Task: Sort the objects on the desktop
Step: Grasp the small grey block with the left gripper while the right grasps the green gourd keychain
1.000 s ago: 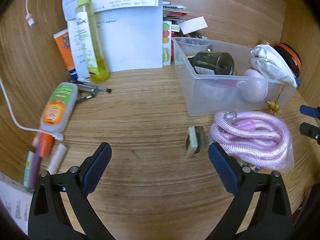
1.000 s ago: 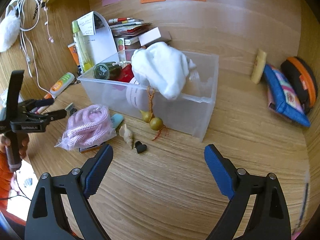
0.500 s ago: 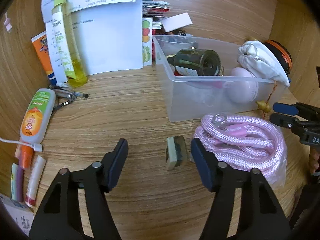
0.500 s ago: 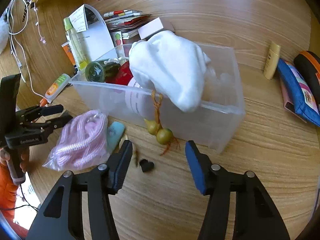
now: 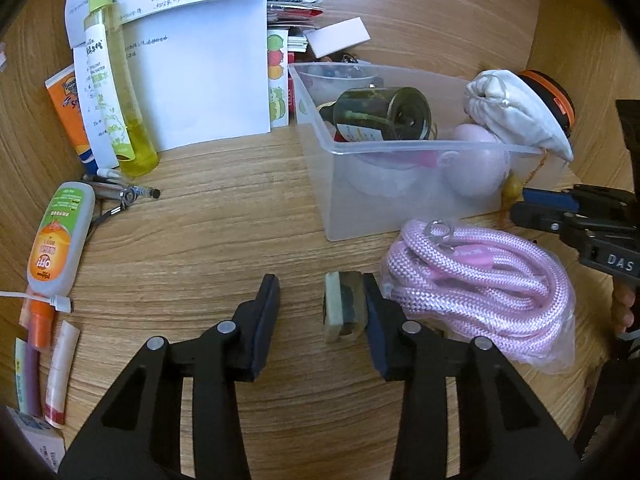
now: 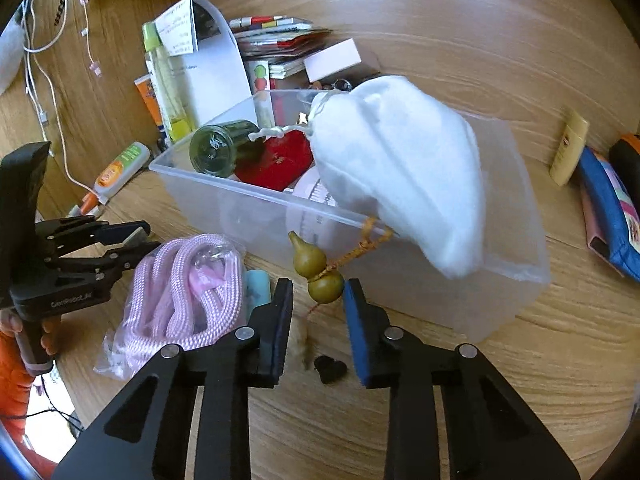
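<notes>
Wood-grain bench (image 5: 200,248), left wrist view: the left claw (image 5: 322,312) stands open around a small stone block (image 5: 340,316), its right pad apparently touching it; closing unevenly could shove the block into the bagged pink rope (image 5: 480,276). Right wrist view: the right claw (image 6: 316,300) brackets, ungripped, a gourd charm (image 6: 318,268) dangling beside the clear bin (image 6: 224,192); a pull may drag the white pouch (image 6: 404,168) out.

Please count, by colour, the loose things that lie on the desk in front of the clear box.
Pink: 1, the rope
Light blue: 1, a flat piece
Tan: 1, a shell-like piece
Black: 1, a heart
Grey-green: 1, a block
Total: 5
</notes>
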Demonstrator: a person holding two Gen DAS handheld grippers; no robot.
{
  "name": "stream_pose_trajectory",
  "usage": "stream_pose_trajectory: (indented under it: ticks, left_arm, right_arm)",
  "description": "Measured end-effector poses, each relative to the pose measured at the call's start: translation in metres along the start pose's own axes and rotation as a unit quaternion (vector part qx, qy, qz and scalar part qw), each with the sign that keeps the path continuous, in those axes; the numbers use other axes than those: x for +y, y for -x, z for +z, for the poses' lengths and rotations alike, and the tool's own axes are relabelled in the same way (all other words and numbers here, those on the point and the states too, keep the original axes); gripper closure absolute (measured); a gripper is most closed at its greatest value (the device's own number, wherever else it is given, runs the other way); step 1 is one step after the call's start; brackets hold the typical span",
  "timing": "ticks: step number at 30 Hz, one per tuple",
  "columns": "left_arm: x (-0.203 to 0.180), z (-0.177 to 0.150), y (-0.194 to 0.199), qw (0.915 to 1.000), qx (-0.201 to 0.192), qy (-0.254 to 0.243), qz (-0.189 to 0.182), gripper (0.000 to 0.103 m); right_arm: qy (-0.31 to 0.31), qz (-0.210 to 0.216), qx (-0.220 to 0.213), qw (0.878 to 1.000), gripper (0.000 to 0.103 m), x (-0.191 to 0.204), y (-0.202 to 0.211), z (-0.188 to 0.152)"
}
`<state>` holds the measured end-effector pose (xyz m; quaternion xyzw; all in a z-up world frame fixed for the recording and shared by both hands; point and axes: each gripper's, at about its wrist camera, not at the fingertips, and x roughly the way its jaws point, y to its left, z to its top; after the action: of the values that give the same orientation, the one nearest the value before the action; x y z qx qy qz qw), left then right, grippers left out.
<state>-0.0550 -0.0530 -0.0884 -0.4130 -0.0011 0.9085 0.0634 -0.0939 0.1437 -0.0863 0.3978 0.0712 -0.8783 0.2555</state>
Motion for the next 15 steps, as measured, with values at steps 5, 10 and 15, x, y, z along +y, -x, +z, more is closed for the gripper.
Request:
stream_pose_trajectory:
  ticks: [5,10,15]
  left_arm:
    - [0.002,-0.003,-0.001,0.9998,0.007,0.004,-0.018,0.079]
    - [0.0,-0.004,-0.002,0.9997,0.008,0.0,-0.021,0.083]
    - [0.002,-0.003,-0.002,0.9997,0.009,0.002,-0.021,0.088]
  right_arm:
    - [-0.002,0.005,0.004,1.0,0.079,0.005,-0.007,0.007]
    - [0.006,0.002,-0.003,1.0,0.079,0.013,-0.007,0.01]
    - [-0.005,0.013,-0.005,1.0,0.084,0.01,-0.009,0.007]
